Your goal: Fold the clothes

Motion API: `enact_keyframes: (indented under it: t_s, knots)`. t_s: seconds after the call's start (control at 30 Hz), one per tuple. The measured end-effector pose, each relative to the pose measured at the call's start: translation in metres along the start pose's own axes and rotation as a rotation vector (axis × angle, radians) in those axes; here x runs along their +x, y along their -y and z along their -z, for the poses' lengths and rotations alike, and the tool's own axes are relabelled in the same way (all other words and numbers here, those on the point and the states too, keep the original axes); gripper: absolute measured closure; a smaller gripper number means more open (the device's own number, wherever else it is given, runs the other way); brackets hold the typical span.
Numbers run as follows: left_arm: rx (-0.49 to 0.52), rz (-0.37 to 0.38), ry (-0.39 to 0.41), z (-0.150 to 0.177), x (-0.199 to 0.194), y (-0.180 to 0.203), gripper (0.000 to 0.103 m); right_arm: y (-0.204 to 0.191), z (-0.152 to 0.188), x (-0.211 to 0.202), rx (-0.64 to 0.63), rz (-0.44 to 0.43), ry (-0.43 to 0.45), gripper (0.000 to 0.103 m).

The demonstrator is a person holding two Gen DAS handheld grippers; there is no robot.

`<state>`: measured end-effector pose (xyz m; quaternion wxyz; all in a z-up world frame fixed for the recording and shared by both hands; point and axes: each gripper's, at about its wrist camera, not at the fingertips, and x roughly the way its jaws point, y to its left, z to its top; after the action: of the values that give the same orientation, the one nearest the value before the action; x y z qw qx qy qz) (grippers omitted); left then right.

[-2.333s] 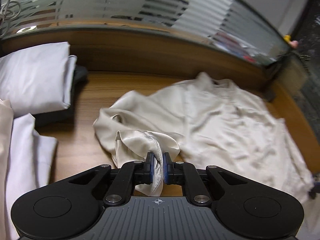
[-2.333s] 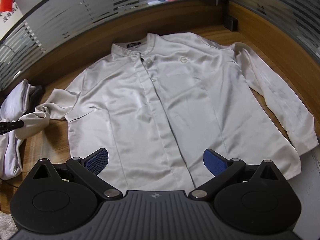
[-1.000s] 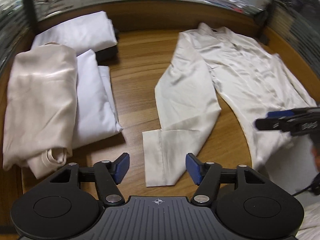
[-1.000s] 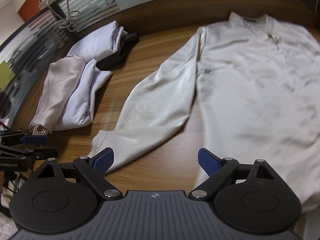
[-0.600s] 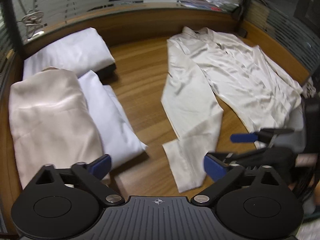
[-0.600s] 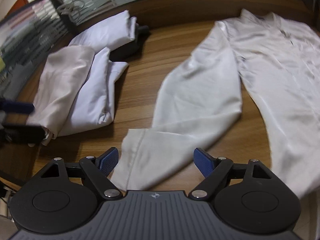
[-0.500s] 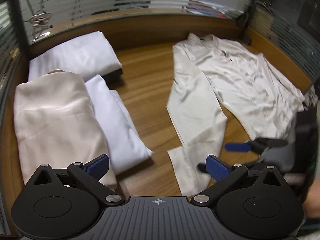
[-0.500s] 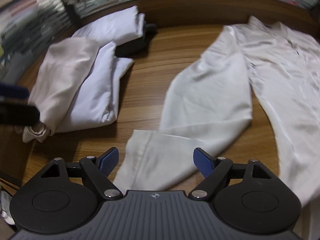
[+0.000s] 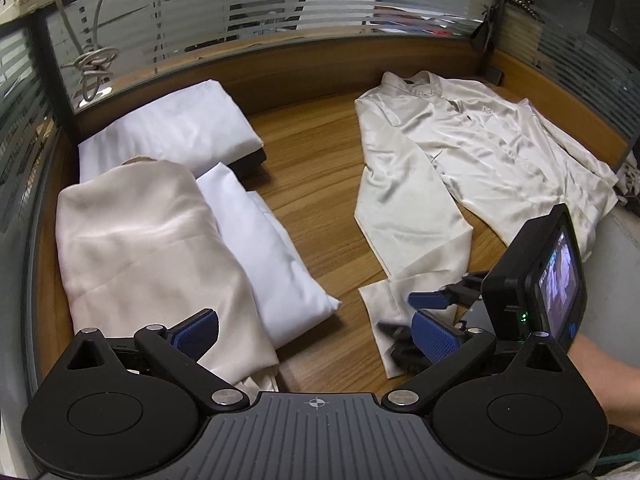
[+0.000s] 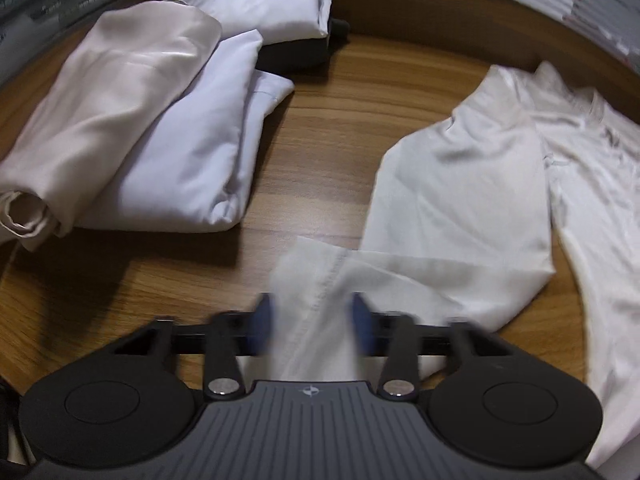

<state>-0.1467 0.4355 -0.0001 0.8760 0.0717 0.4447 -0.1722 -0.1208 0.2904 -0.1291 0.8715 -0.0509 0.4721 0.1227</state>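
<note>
Closing on the cream shirt (image 10: 460, 184) cuff, the right gripper (image 10: 312, 326) works beside the spread left gripper (image 9: 316, 332); no legible writing.

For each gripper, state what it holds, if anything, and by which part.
The right gripper is closing on the cuff end of the cream satin shirt's sleeve. The left gripper is open, holding nothing.

Dim indoor light with soft shadows; fisheye bending at the edges; the right wrist view is motion-blurred.
</note>
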Motion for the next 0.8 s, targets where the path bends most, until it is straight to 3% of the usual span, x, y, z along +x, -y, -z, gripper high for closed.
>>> enact_keyframes:
  t_s: [0.13,0.47,0.8]
  knots:
    - [-0.02,-0.006,0.003,-0.002,0.002,0.0,0.0,0.024,-0.001,-0.015,0.104,-0.044,0.021,0.098]
    - [-0.021,0.025,-0.011,-0.017,0.028,0.02,0.0,0.129,-0.007,-0.121,0.401,-0.134,0.212,0.099]
    - [-0.013,0.057,-0.027,-0.046,0.059,0.064,0.0,0.237,-0.039,-0.239,0.539,-0.151,0.458,0.099]
